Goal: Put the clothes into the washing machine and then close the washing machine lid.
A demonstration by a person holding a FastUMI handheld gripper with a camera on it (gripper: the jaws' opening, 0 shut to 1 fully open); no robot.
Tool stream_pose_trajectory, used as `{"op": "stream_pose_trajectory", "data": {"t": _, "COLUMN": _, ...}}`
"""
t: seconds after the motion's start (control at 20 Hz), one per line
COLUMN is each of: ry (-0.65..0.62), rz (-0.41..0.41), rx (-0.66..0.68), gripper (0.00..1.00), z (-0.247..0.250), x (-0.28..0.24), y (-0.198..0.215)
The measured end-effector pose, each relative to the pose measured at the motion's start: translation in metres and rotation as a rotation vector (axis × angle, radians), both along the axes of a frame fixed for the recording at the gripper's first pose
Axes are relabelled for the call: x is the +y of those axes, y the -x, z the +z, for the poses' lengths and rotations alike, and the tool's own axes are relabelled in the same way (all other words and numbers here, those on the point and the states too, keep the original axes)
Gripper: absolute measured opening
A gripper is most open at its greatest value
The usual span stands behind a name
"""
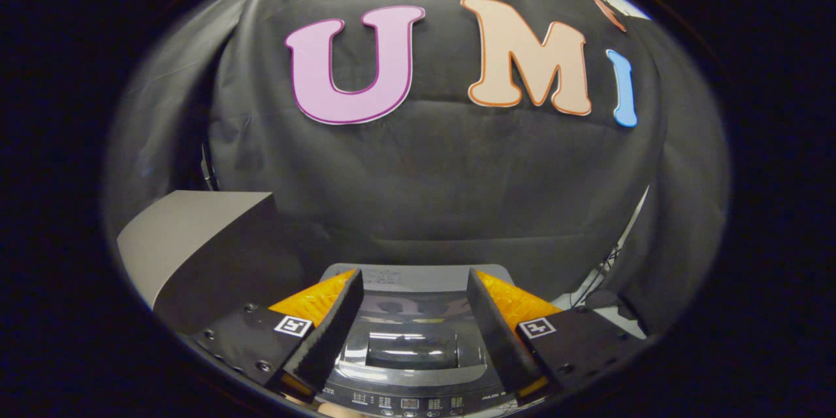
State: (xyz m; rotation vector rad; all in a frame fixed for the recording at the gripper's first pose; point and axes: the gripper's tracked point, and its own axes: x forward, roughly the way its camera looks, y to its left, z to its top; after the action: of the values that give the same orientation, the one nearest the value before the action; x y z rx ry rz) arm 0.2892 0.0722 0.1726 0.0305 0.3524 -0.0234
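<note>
The gripper [415, 313], fingers apart with nothing between them, covers the washing machine [411, 346] at its nine and three o'clock flanks, so just the middle strip of the closed lid shows. The control panel [408, 401] at six o'clock is too small to make out. A grey box [183, 235] at nine o'clock is cut off. Cables [597, 277] at four o'clock run behind the cloth.

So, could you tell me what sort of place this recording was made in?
Probably a staged recording booth set up as a laundry corner. A black cloth wall hangs behind a top-loading washing machine, its lid down, seen between the fingers of the open, empty tool, with a grey box beside it.
</note>
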Motion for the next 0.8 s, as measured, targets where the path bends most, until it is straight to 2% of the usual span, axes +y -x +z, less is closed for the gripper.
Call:
{"op": "stream_pose_trajectory", "data": {"t": 0.25, "ry": -0.028, "rz": -0.005, "rx": -0.088, "gripper": 0.99, "z": 0.005, "x": -0.022, "y": 0.020}}
{"op": "stream_pose_trajectory", "data": {"t": 0.45, "ry": -0.022, "rz": -0.010, "rx": -0.214, "gripper": 0.98, "z": 0.006, "x": -0.045, "y": 0.042}}
{"op": "stream_pose_trajectory", "data": {"t": 0.8, "ry": -0.004, "rz": -0.004, "rx": -0.360, "gripper": 0.98, "z": -0.036, "x": -0.073, "y": 0.098}}
